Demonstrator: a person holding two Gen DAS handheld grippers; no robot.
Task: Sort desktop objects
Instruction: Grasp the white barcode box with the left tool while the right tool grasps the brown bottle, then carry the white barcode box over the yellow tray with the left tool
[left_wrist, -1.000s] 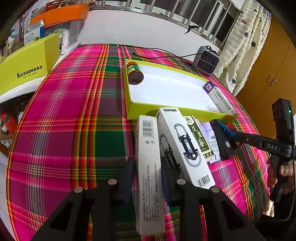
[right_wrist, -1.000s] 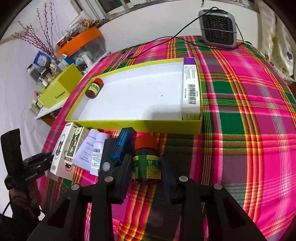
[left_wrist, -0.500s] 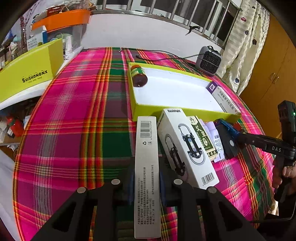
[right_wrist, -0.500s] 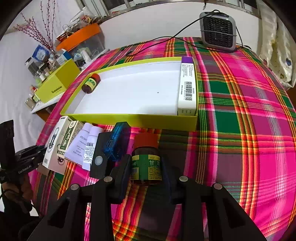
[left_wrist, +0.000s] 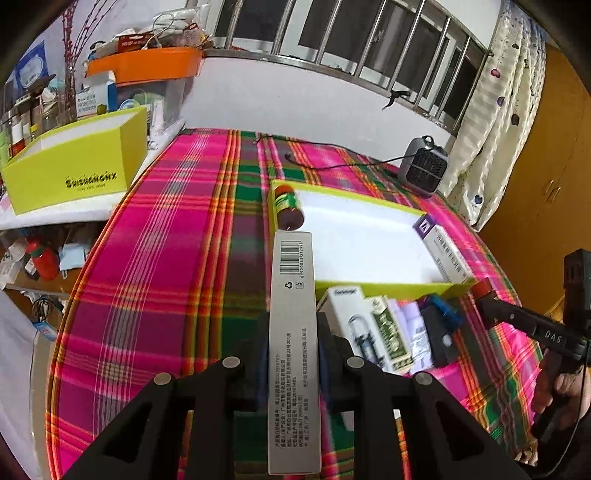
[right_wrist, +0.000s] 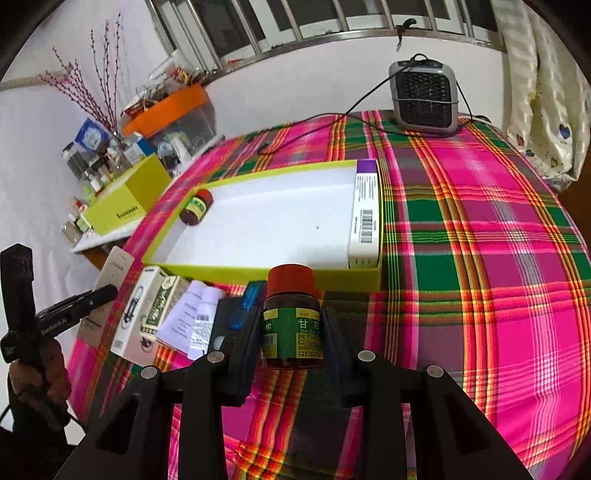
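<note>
My left gripper (left_wrist: 291, 354) is shut on a long grey box (left_wrist: 293, 332) with a barcode and holds it lifted above the plaid cloth. My right gripper (right_wrist: 290, 332) is shut on a brown bottle (right_wrist: 291, 332) with a red cap and green label, raised just before the yellow-green tray (right_wrist: 258, 273). The tray (left_wrist: 388, 286) holds another brown bottle (left_wrist: 288, 206) at its left end and a white and purple box (right_wrist: 365, 218) along its right side. In front of the tray lie a white carabiner box (right_wrist: 136, 314), a green box (right_wrist: 162, 306), white tubes (right_wrist: 195, 317) and a black and blue item (right_wrist: 236, 317).
A grey fan heater (right_wrist: 424, 96) with a black cable stands at the back of the table. A yellow-green carton (left_wrist: 77, 166) sits on a cluttered shelf to the left, below an orange bin (left_wrist: 147, 66). A wooden cabinet (left_wrist: 546, 166) stands to the right.
My left gripper has closed on the grey box and lifted it off the cloth. My right gripper has closed on the red-capped bottle and raised it toward the tray.
</note>
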